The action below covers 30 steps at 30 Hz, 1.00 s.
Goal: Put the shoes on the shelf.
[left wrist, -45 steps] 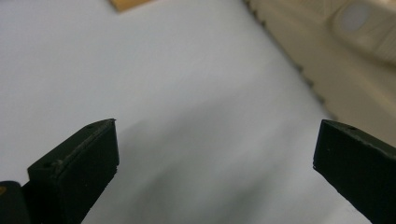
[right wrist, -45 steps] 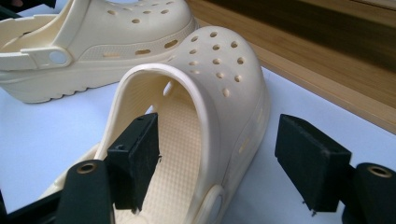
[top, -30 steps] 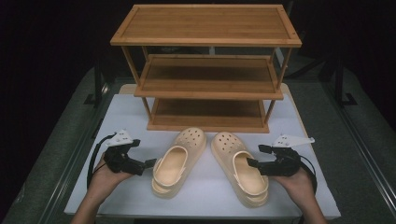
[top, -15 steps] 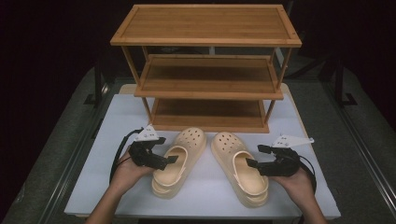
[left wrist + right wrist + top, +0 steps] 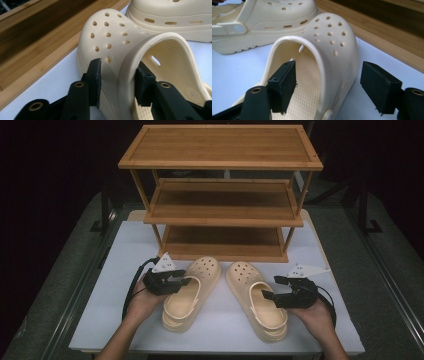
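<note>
Lying toes toward the rack (image 5: 220,195), two clogs are sitting side by side on the table (image 5: 100,320) — left gripper (image 5: 176,281) closing its jaws onto the left clog (image 5: 192,290), right gripper (image 5: 270,289) straddling the right clog's (image 5: 255,297) side wall, jaws apart, not gripping.

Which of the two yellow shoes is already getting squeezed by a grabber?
The left clog: the left gripper pinches its side wall. The right clog's wall sits loose between open jaws.
</note>
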Each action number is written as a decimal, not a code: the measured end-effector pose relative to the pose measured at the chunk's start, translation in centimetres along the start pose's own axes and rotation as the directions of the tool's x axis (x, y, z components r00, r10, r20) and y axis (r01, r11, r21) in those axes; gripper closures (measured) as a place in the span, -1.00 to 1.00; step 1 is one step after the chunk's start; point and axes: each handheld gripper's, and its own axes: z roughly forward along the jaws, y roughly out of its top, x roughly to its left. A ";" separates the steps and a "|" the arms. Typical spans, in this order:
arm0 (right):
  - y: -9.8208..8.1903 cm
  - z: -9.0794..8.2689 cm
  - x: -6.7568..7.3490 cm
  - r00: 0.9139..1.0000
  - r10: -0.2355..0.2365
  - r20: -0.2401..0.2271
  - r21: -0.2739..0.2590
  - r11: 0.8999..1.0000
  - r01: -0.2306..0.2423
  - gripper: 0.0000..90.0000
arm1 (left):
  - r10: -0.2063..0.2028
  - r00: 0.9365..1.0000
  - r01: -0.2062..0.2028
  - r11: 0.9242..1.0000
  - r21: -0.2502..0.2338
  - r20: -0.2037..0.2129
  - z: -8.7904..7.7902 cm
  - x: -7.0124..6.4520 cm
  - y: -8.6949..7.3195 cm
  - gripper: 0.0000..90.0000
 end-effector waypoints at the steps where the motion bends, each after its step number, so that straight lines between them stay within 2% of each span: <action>1: 0.0 0.1 0.0 1.000 0.002 -0.001 0.004 1.000 -0.002 -0.32 | 0.004 1.000 -0.004 1.000 0.000 -0.006 0.0 -0.1 0.0 0.43; 4: -0.1 0.2 -0.2 1.000 -0.002 -0.001 0.011 1.000 0.002 -0.25 | 0.031 0.998 -0.031 0.999 0.007 -0.047 -0.2 -0.4 0.1 0.55; 8: -0.1 0.4 -0.4 1.000 -0.002 -0.006 0.012 1.000 0.002 -0.08 | 0.035 0.997 -0.034 0.999 0.010 -0.064 -0.3 -0.5 0.2 0.63; 11: -0.1 0.6 -0.4 1.000 -0.010 -0.010 0.020 1.000 0.011 0.13 | 0.033 0.997 -0.033 0.999 0.010 -0.074 -0.3 -0.6 0.3 0.66; 15: 0.0 0.6 -0.1 0.999 -0.034 -0.009 0.006 0.999 0.034 0.53 | 0.031 0.996 -0.030 0.999 0.011 -0.089 -0.4 -0.6 0.3 0.69; 17: 0.1 0.5 0.0 0.999 -0.045 0.001 0.004 0.999 0.045 0.61 | 0.028 0.995 -0.027 1.000 0.012 -0.093 -0.5 -0.6 0.3 0.71; 20: 0.2 0.4 0.2 0.998 -0.058 0.016 0.008 0.998 0.058 0.72 | 0.014 0.994 -0.013 1.000 0.004 -0.104 -0.6 -0.5 0.3 0.74; 24: 0.7 0.2 0.5 0.995 -0.073 0.064 0.011 0.997 0.073 0.81 | -0.006 0.994 0.005 1.000 -0.010 -0.105 -0.9 -0.3 0.4 0.78; 30: 1.2 -0.1 0.0 0.993 -0.053 0.107 -0.007 0.999 0.054 0.87 | -0.015 0.995 0.013 1.000 -0.019 -0.095 -1.1 -0.2 0.6 0.83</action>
